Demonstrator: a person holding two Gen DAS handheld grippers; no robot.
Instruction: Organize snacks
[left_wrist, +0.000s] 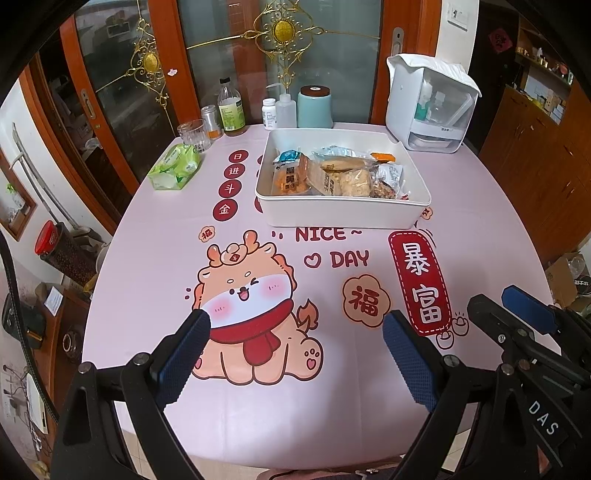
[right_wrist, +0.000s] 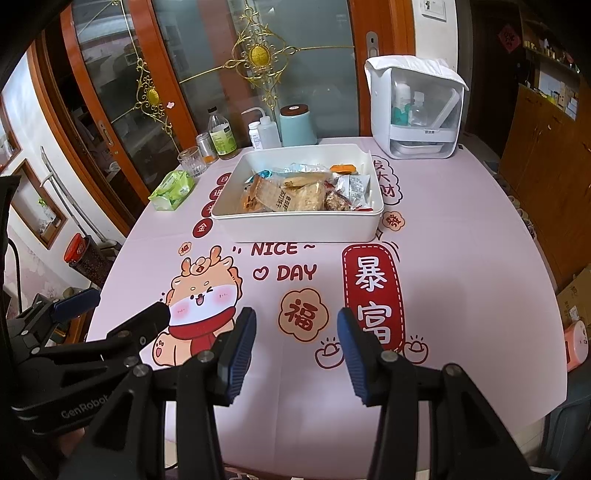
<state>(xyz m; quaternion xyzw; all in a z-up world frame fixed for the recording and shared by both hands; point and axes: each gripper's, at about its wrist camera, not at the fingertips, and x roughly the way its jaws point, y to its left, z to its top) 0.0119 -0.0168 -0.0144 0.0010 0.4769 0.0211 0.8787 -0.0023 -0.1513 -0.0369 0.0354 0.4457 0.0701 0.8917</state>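
Here — one tray (left_wrist: 343, 212), several snacks (left_wrist: 334, 177)

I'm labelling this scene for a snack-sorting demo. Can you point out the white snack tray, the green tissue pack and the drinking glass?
white snack tray (left_wrist: 343, 214): left wrist view, on its near outer wall.
green tissue pack (left_wrist: 176, 167): left wrist view, on its top face.
drinking glass (right_wrist: 192, 161): right wrist view, on its side wall.

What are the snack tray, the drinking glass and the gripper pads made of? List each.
Snack tray: likely matte white plastic, with smooth moulded walls and rounded rim.
Drinking glass: clear ribbed glass, probably; see-through.
Gripper pads: blue, finely textured, apparently rubber.
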